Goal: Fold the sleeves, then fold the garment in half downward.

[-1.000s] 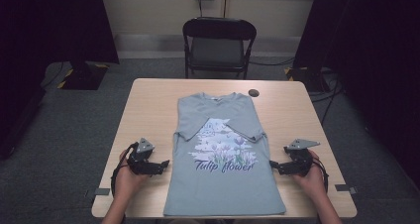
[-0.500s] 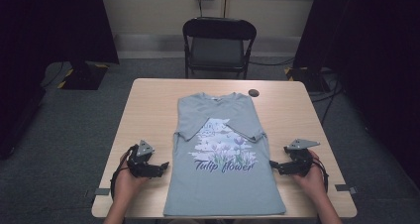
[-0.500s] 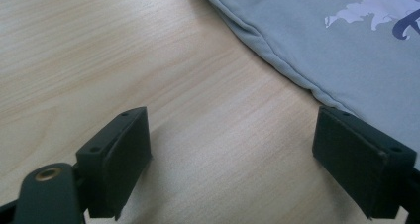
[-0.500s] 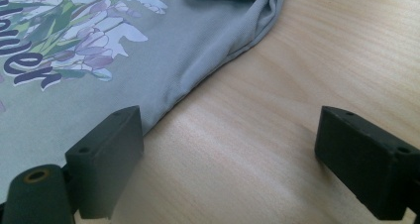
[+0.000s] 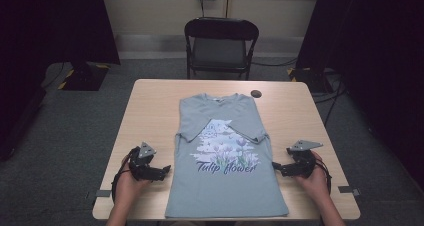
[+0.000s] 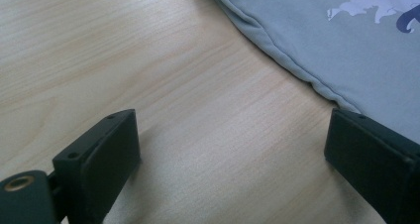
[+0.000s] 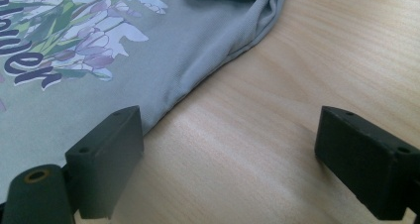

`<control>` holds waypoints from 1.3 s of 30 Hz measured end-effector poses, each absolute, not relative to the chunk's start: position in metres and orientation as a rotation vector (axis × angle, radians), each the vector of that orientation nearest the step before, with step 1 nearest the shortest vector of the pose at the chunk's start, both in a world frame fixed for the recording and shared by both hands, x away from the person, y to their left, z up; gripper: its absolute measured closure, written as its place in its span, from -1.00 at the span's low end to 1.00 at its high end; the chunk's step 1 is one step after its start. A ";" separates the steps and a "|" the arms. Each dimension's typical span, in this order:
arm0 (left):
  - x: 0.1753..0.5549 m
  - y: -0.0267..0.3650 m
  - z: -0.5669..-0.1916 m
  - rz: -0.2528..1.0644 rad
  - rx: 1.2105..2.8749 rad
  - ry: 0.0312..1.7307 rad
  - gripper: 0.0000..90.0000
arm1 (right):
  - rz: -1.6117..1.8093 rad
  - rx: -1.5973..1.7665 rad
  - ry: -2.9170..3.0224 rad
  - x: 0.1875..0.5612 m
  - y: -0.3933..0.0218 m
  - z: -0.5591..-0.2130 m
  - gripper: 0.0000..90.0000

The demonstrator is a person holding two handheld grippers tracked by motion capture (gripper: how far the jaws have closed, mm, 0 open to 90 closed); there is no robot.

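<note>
The grey T-shirt (image 5: 225, 156) lies flat along the tabletop's near edge, soft, light, floppy. My left claw (image 5: 162, 170), just been opening, and right claw (image 5: 277, 168) are spread, empty; I would pinch its side hems.

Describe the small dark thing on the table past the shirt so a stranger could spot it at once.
Start at the wooden table in front of the black folding chair. A grey T-shirt lies down its middle. Just off the shirt's far right shoulder sits a small dark round disc, the table's only loose item besides the shirt.
</note>
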State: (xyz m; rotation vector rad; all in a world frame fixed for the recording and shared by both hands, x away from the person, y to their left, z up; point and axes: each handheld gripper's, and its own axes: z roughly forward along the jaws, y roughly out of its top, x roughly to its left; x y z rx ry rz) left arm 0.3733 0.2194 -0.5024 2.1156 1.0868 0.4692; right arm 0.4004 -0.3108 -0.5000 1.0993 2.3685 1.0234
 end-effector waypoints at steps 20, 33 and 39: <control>0.380 0.210 -0.495 0.458 2.150 1.052 -0.83 | 1.014 1.105 2.323 0.399 -0.313 -0.487 -0.75; 0.410 0.185 -0.478 0.420 2.133 1.022 -0.83 | 1.067 1.142 2.304 0.411 -0.313 -0.475 -0.75; 0.428 0.175 -0.472 0.429 2.137 0.999 -0.80 | 1.054 1.164 2.280 0.425 -0.315 -0.475 -0.74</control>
